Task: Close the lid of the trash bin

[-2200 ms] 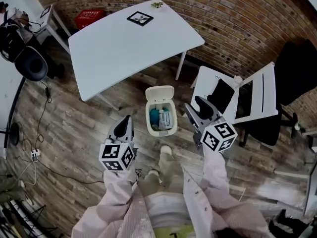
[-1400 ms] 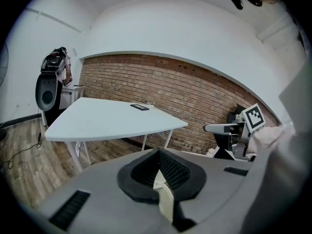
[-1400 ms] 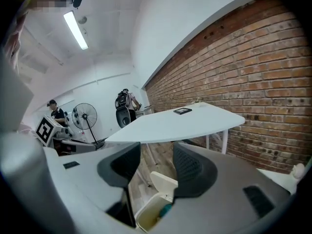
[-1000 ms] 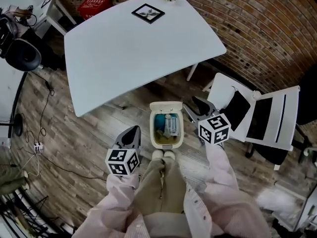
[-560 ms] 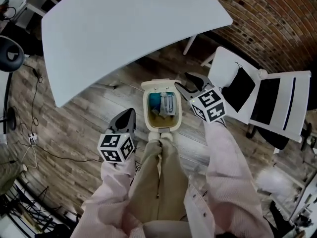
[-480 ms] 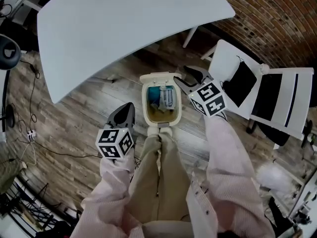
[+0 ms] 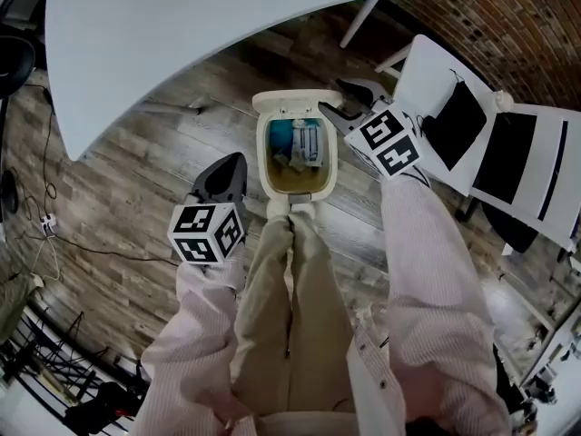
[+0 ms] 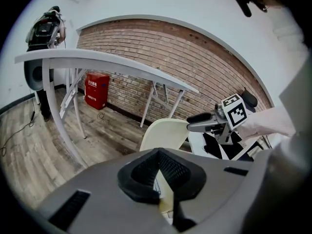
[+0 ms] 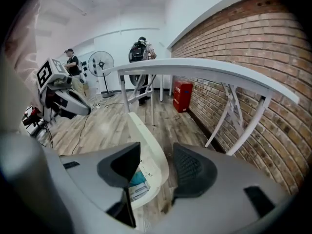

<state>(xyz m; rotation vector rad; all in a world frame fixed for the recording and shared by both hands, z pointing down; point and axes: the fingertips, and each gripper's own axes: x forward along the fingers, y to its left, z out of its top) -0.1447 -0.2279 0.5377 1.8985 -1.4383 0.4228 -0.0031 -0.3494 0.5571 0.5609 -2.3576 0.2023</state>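
Note:
A cream trash bin point(image 7: 270, 173) stands on the wood floor with its lid point(image 7: 285, 101) raised at the far side; blue and white rubbish lies inside. My right gripper point(image 7: 343, 100) is open beside the lid's right edge. In the right gripper view the upright lid point(image 9: 147, 145) shows in the gap between the jaws of my right gripper point(image 9: 153, 167), with rubbish point(image 9: 138, 185) below. My left gripper point(image 7: 233, 162) is shut and empty, left of the bin. The left gripper view shows the left gripper point(image 8: 161, 174), the lid point(image 8: 165, 132) and the right gripper point(image 8: 204, 122) behind it.
A white table point(image 7: 209, 16) overhangs the space just beyond the bin. A white folding chair point(image 7: 495, 148) stands close on the right. The person's legs point(image 7: 290, 280) reach the bin's near edge. Cables point(image 7: 41, 234) lie on the floor at left. A brick wall point(image 9: 253, 38) runs behind.
The view has closed in on the bin. My right gripper has moved up to the lid's right edge. The left gripper stays left of the bin. The lid still stands raised.

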